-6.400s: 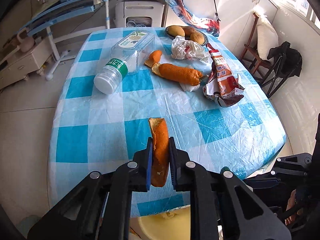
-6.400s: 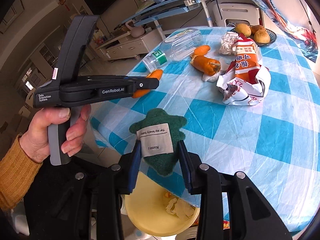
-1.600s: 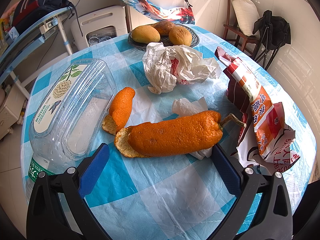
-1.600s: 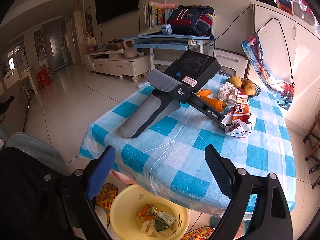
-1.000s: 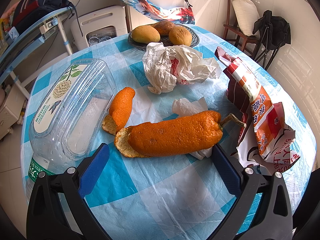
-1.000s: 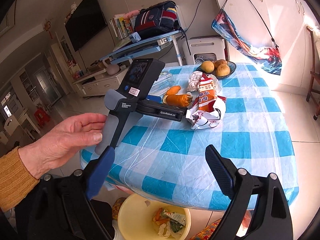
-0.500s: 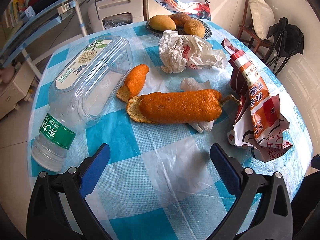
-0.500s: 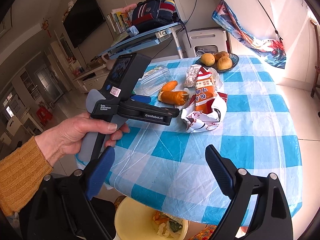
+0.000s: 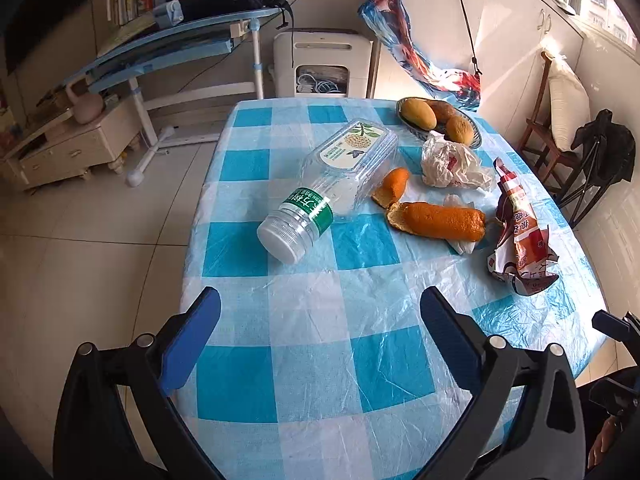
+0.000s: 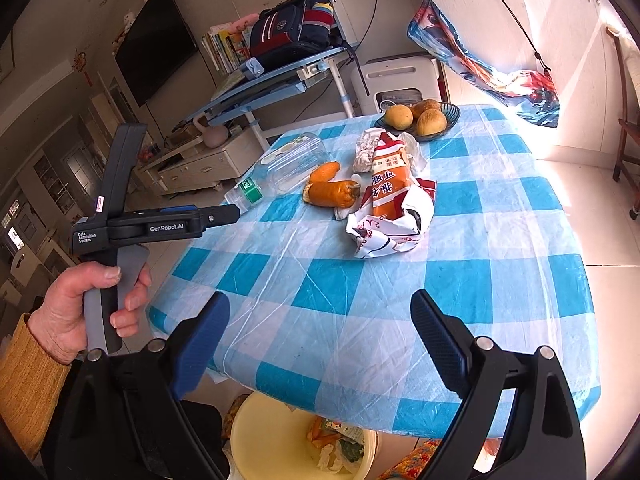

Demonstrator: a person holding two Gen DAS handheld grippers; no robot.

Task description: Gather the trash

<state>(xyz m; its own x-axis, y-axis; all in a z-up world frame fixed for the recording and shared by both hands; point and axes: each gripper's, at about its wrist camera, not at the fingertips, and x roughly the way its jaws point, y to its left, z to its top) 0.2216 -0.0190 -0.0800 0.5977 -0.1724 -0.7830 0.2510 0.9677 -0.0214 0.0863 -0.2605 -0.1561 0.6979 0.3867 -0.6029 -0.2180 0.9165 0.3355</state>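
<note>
On the blue-checked table (image 9: 320,340) lie an empty plastic bottle (image 9: 332,184), a long orange peel (image 9: 438,220), a smaller peel (image 9: 392,190), a crumpled white bag (image 9: 452,162), a tissue (image 9: 460,245) and a torn orange snack wrapper (image 9: 520,240). My left gripper (image 9: 320,324) is open and empty, held above the table's near part, well short of the trash. My right gripper (image 10: 320,320) is open and empty over the table's front edge. The wrapper (image 10: 392,204) and long peel (image 10: 334,194) show there too. The left gripper's body (image 10: 160,224) is at the left, held by a hand.
A yellow bin (image 10: 300,440) with trash inside stands on the floor below the table's front edge. A bowl of fruit (image 9: 438,118) sits at the table's far side. A blue desk (image 9: 176,44), a white appliance (image 9: 324,64) and a chair (image 9: 556,120) stand around.
My left gripper has pulled back and up from the long peel, so the whole table now shows. My right gripper has moved a little closer to the table. Both stay open.
</note>
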